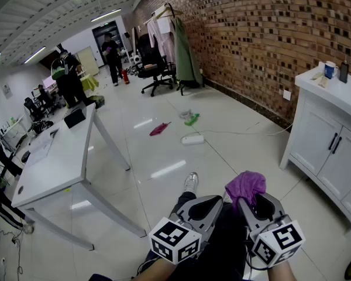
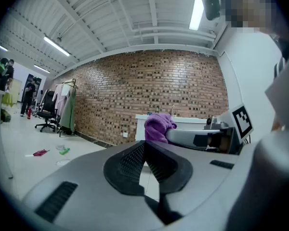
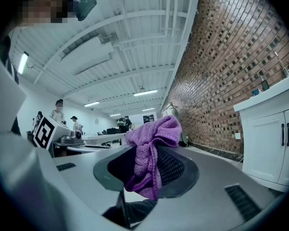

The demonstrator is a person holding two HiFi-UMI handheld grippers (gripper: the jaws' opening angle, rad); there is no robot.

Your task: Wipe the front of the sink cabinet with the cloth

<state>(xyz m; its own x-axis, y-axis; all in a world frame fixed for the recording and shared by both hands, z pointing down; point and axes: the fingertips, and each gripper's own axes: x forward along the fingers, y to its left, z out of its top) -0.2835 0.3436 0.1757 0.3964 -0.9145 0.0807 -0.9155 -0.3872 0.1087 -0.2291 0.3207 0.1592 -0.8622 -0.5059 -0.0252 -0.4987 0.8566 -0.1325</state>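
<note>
Cloth (image 3: 151,146) in hand, work not yet begun: a bunched purple rag sits clamped between the jaws of the right gripper (image 1: 256,204), low in the head view and well apart from the white sink cabinet (image 1: 324,142) against the brick wall (image 1: 251,34). The right gripper view shows the fabric rising in a knot above the jaw tips, with a loose tail hanging below them. The left gripper (image 1: 205,202), just beside its partner, carries nothing; its jaws meet at the tips.

The cabinet's front shows two panelled doors with dark handles (image 1: 334,142), and a mug (image 1: 330,69) stands near the back edge of its top. No part of the cloth touches the doors, so the wiping appears to be entirely ahead.

The rag looks light, soft and limp, likely to fold and trail rather than hold a shape. A firm bite deep in the bunched folds seems the sound grip, leaving a pad of fabric beyond the jaw tips to press flat on the panels. A shallow pinch could let it drag free on the painted surface, and the hanging tail may snag on the door handles.
</note>
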